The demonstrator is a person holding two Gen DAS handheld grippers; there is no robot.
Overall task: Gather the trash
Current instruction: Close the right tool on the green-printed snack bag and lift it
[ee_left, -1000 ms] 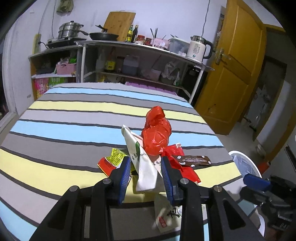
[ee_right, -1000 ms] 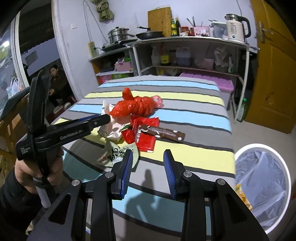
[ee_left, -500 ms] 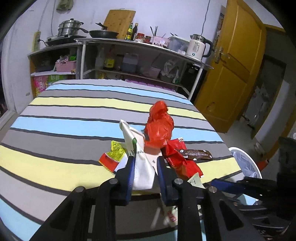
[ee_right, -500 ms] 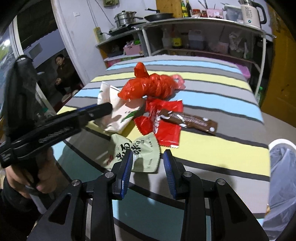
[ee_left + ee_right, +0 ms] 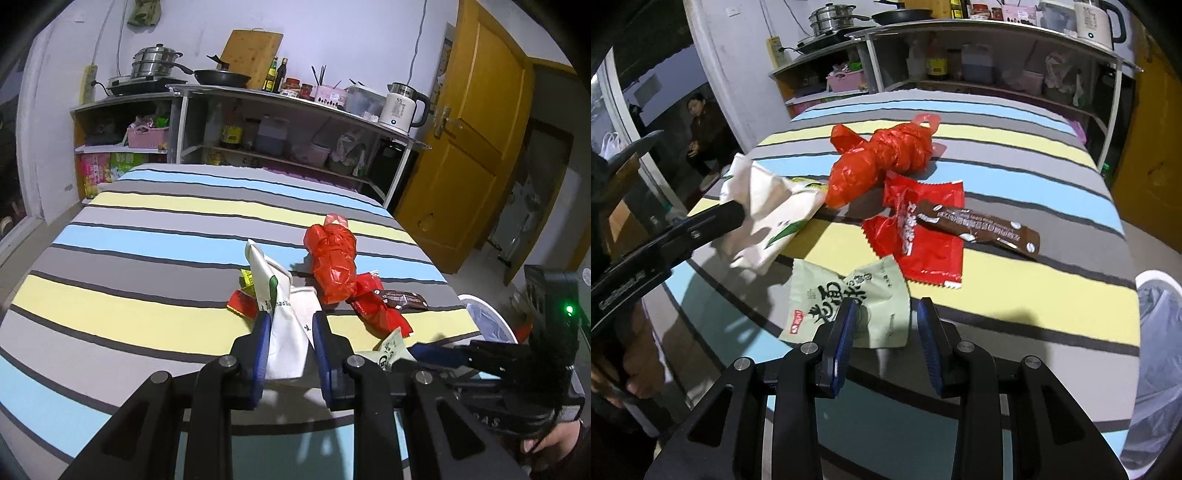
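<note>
Red bag (image 5: 882, 162), brown wrapper (image 5: 982, 227), pale-green packet (image 5: 849, 306) (dark lettering); striped tablecloth (image 5: 147, 236).

The left gripper (image 5: 290, 328) has just been closing and now pinches the white wrapper (image 5: 284, 314). The right gripper (image 5: 886, 328) has dropped nearer, over the green packet (image 5: 849, 302).

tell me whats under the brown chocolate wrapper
The brown chocolate wrapper lies across a red snack packet, its left end on the packet and its right end on the striped tablecloth. Whatever sits beneath the red packet is hidden.
</note>
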